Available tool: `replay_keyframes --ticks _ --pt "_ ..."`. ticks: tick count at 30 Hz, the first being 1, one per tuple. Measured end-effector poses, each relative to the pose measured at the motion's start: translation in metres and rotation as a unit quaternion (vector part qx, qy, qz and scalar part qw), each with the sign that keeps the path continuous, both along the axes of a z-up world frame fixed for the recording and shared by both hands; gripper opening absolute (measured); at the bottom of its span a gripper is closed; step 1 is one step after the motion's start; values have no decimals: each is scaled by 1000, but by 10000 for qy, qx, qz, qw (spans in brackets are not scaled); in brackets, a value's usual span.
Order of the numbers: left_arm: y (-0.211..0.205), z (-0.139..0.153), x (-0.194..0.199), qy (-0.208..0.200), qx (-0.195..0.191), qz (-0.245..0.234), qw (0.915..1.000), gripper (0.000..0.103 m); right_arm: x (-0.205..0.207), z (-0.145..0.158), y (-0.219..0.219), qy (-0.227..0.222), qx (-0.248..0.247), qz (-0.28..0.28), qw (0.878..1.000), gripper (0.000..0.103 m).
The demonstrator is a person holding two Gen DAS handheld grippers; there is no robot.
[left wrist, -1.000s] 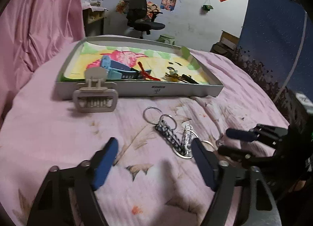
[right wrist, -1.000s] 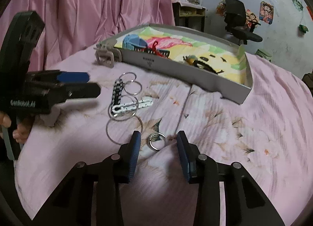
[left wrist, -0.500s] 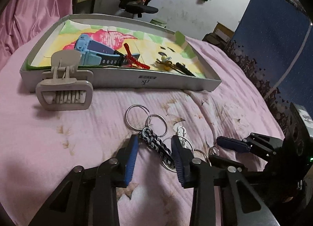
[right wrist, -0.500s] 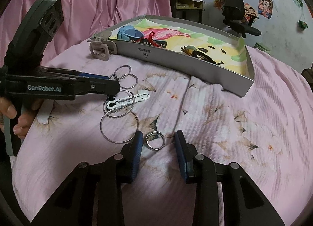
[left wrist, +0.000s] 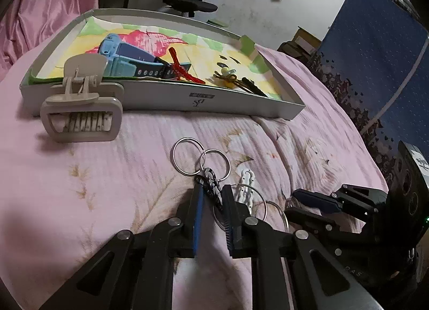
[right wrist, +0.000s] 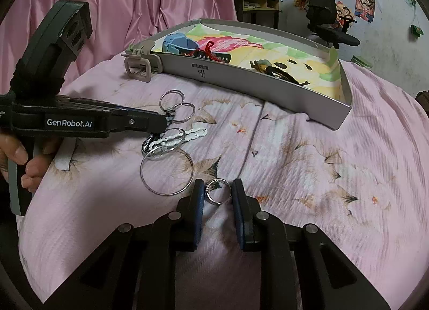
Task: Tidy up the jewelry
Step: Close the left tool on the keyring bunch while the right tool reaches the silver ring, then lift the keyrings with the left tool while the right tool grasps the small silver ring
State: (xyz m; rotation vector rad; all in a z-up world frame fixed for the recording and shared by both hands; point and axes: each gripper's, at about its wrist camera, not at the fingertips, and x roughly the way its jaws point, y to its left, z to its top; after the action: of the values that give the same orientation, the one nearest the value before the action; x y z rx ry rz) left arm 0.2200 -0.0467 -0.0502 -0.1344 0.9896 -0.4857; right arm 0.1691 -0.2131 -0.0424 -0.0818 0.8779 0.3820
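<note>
The small silver ring (right wrist: 217, 191) is seen straight ahead, bracketed by the unclenched right gripper (right wrist: 217, 193); the braided keychain (left wrist: 211, 192) is pinched lengthwise by the left gripper (left wrist: 212, 198).

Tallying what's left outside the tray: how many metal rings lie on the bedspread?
5: two small linked ones on the keychain in the left gripper, one under the white strip, a large one below, a small ring between the right gripper's fingers. Overlaps may hide more.
</note>
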Motion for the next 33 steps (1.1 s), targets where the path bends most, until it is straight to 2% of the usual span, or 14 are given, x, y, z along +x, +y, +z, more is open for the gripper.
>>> replay_keyframes --ticks 3,14,21,28,33 --pt "-2 0 -2 -3 -28 -57 10000 5 -1 1 -1 -29 37 -7 10000 18" --pt "-1 10 -19 -149 11 -36 9999 4 -6 8 -10 -252 325 -96 9991 18" --pt "12 19 -25 -341 -266 202 9989 4 -7 18 -17 -610 614 -228 9960 18" --pt "24 34 -27 -678 -781 377 9939 4 -6 28 -17 -997 826 -307 9911 18" --pt "24 49 -20 -965 -896 465 9902 4 7 39 -17 -1294 967 -459 9858 18"
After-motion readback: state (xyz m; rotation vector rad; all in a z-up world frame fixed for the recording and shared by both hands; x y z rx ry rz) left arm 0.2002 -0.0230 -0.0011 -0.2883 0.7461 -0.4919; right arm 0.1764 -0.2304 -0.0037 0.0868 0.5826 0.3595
